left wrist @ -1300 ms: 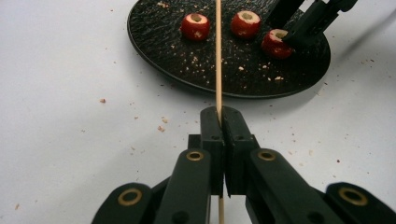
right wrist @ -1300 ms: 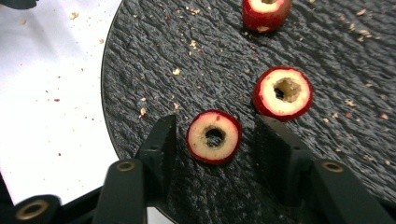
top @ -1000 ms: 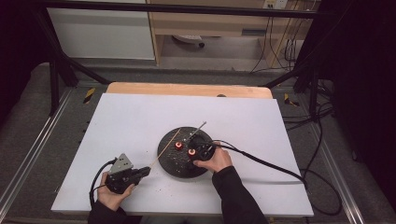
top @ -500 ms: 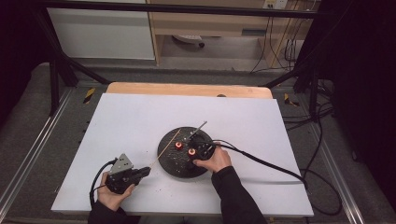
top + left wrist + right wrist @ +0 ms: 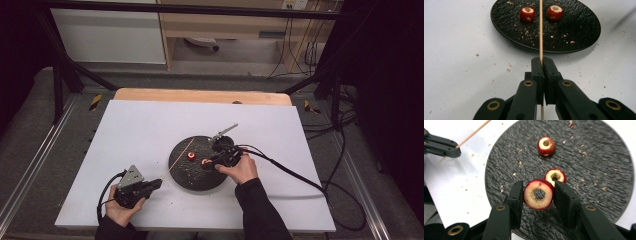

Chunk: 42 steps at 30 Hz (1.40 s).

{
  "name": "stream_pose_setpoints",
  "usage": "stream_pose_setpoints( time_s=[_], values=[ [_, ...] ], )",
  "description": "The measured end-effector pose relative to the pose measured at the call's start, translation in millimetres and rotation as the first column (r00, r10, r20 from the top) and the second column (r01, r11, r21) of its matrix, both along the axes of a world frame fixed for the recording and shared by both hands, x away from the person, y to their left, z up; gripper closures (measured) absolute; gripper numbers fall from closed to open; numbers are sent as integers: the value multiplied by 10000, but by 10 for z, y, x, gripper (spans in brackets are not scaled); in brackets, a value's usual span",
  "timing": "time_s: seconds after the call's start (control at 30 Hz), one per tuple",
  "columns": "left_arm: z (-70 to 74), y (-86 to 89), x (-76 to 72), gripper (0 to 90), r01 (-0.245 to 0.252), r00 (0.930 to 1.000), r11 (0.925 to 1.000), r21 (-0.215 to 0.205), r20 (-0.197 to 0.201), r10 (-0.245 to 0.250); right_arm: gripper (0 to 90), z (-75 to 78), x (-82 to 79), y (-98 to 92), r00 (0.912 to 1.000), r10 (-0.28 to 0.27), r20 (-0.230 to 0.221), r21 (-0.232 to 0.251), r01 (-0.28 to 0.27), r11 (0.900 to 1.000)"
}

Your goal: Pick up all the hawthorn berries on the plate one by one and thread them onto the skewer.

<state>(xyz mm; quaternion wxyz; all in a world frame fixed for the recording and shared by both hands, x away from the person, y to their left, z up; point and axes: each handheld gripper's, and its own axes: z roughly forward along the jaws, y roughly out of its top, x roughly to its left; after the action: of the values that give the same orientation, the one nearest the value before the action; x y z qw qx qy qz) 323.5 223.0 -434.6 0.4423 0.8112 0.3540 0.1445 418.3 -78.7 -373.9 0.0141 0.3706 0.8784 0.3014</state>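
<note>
Change since a second ago: right gripper (image 5: pixel 537 195) lifted a little off the black plate (image 5: pixel 192 177) with a fruit slice; jaws just closing in on it, now pressed to both sides.
Right jaws: clamped on a cored red slice (image 5: pixel 539 194), cut face and centre hole turned toward the right gripper view, held clear above the plate.
Left jaws: fully closed on a thin wooden skewer (image 5: pixel 541 30), gripped near its lower end.
Left gripper (image 5: pixel 156 183): resting low over the white bench (image 5: pixel 125 130), near the front left, just off the plate's rim.
Skewer: runs from the left jaws out over the plate, tip between the two pieces in the left gripper view.
Other pieces: second cored slice (image 5: pixel 555 175) lying on the plate just behind the held one; third piece (image 5: pixel 546 146) farther off, apart.
Plate: round, dark, textured, strewn with crumbs, mid-bench.
Bench: white, crumbs scattered near the plate.
</note>
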Motion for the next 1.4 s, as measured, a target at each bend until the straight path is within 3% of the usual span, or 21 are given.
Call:
stream_pose_setpoints(
  time_s=[0.2,0.23,0.4,0.53,0.57,0.63,0.67,0.7,0.73,0.77,0.83,0.9,0.97,1.0,1.07,1.1,1.13,1.17,1.2,1.23,1.4],
  values=[
    [2,-22,-10,879,31,10000,10000,-21,25,-31,610,-2,-19,-134,9985,-391,389,609,366,9975],
    [2,-27,-12,879,25,10000,10000,-28,30,-25,610,-16,-30,-187,9968,-567,563,1004,509,9936],
    [3,-34,-15,878,21,10000,10000,-37,54,-21,610,-50,-71,-271,9905,-1036,905,1682,873,9819],
    [3,-42,-21,879,-3,10000,10000,-53,57,3,611,-116,-127,-368,9765,-1737,1279,2832,1319,9499],
    [1,-47,-22,878,3,10000,10000,-52,64,-2,611,-116,-127,-368,9765,-1737,1279,2832,1319,9499],
    [-3,-59,-23,879,21,10000,10000,-51,47,-20,611,-155,-152,-406,9704,-1981,1384,3248,1445,9347],
    [-3,-65,-24,879,19,10000,10000,-48,62,-19,611,-177,-163,-427,9667,-2101,1461,3491,1484,9253],
    [-4,-70,-25,878,23,10000,10000,-54,59,-23,611,-220,-188,-468,9604,-2381,1444,4034,1626,9005],
    [-4,-76,-27,878,14,10000,10000,-48,74,-14,611,-220,-188,-468,9604,-2381,1444,4034,1626,9005],
    [-4,-83,-30,879,12,10000,10000,-55,74,-12,611,-265,-211,-508,9522,-2700,1426,4456,1818,8766],
    [-4,-97,-33,879,7,10000,10000,-59,86,-6,611,-312,-233,-540,9441,-2999,1366,4852,2002,8512],
    [-3,-111,-35,879,31,10000,10000,-22,87,-30,611,-333,-242,-551,9405,-3100,1391,4952,2051,8442],
    [-2,-126,-33,879,26,10000,10000,-15,82,-26,612,-383,-265,-577,9293,-3446,1329,5371,2247,8130],
    [-2,-136,-33,879,9,10000,10000,-33,84,-9,612,-383,-265,-577,9293,-3446,1329,5371,2247,8130],
    [-3,-160,-40,879,-6,10000,10000,-63,80,7,612,-412,-278,-599,9146,-3828,1304,5805,2426,7773],
    [-3,-173,-44,879,-8,10000,10000,-66,83,8,612,-412,-278,-599,9146,-3828,1304,5805,2426,7773],
    [-4,-186,-46,879,-1,10000,10000,-47,66,1,612,-422,-284,-609,9029,-4108,1267,6165,2528,7456],
    [-5,-198,-49,879,4,10000,10000,-45,69,-3,612,-423,-285,-610,8987,-4209,1235,6309,2563,7323],
    [-4,-209,-51,879,-19,10000,10000,-64,73,19,612,-423,-285,-610,8987,-4209,1235,6309,2563,7323],
    [-1,-219,-53,879,1,10000,10000,-71,79,-1,612,-423,-282,-605,8880,-4431,1230,6519,2644,7107],
    [19,-263,-61,879,-32,9999,9999,-119,137,33,613,-398,-260,-592,8694,-4816,1108,7117,2688,6490]
  ],
)
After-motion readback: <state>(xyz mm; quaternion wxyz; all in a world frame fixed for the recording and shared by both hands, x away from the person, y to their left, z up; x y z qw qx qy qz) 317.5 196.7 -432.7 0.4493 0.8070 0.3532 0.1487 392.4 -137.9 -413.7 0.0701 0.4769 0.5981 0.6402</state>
